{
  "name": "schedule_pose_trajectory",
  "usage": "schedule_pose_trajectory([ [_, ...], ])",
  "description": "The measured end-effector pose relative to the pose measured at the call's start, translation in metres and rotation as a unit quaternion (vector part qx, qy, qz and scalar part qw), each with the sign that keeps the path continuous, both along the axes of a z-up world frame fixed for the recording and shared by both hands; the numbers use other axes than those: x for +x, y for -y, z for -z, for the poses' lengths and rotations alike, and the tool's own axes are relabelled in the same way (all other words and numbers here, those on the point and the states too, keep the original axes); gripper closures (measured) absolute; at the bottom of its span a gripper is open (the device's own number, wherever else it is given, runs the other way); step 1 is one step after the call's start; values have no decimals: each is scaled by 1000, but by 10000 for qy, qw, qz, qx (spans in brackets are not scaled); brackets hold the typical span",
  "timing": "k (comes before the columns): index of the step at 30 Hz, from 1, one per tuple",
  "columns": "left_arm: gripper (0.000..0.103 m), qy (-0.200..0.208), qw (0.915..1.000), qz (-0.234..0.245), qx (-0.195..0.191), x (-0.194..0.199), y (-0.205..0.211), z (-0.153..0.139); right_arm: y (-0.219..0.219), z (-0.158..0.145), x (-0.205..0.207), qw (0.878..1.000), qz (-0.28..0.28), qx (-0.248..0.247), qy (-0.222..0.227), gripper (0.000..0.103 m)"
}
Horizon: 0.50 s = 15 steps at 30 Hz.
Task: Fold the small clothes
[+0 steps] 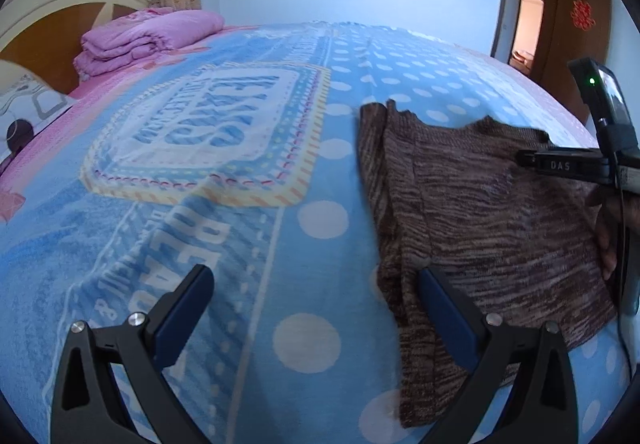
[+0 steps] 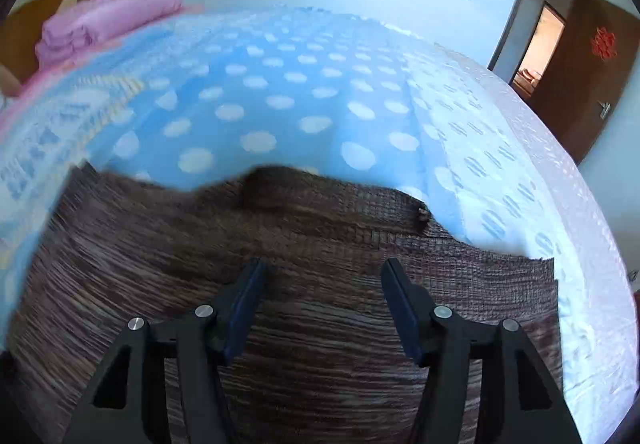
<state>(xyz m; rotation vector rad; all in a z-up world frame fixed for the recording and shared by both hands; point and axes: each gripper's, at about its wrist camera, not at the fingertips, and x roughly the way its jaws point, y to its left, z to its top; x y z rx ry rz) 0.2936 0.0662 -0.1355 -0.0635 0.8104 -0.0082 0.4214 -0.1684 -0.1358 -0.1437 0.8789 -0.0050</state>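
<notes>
One brown knit garment (image 1: 480, 212) on a blue dotted blanket (image 1: 312, 220), spread over a bed. Lies at the right of the left wrist view, mostly flat. Looks partly folded: along its left edge a narrow strip (image 1: 384, 204) doubled over the body, running from far to near. Far edge wavy, with a small dip like a neckline. Near left corner reaches toward the bottom of the frame.

Left gripper (image 1: 316, 316) open wide, nothing between the fingers. Left finger over bare blanket, right finger (image 1: 444, 308) over the garment's folded left edge; cannot tell whether touching.

Right gripper (image 2: 322, 304) parted, empty, hanging over the middle of the garment, fabric filling the near half of its view. No cloth pinched between its pads. Seen also from the left view as a dark body at the far right, over the garment's right side, with part of a hand (image 1: 606, 240) beneath.

Judged about midway: one side fold seems laid down and let go. Likely left: right side folded in, then the length folded over, then smoothing.

Far left, a folded pink quilt (image 1: 148, 40) by the headboard (image 1: 52, 28). Far right, a brown door (image 1: 576, 44) standing open.
</notes>
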Motion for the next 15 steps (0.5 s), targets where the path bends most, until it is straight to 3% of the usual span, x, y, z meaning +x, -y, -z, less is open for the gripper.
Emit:
schedule_pose_trajectory([
  [2,0,12,9999,-96,-129,0,-6,0,-21,3,-5,9972,-611,393,-203,43],
  [3,0,-12,9998,-114,-165,1,-7,1,-32,11,-6,9955,-834,277,-347,43],
  [5,0,-71,9998,-86,-144,4,-6,2,-39,17,-7,9956,-904,-1,-256,42],
  [8,0,-85,9999,-50,-110,5,-5,2,-31,10,-14,9974,-621,193,-304,42],
  [10,0,-102,9997,-46,-203,6,-8,2,-27,1,-35,9975,-607,324,-181,42],
  [15,0,-202,9972,-49,-716,5,-20,2,-32,-14,-108,9912,-1225,497,118,42],
])
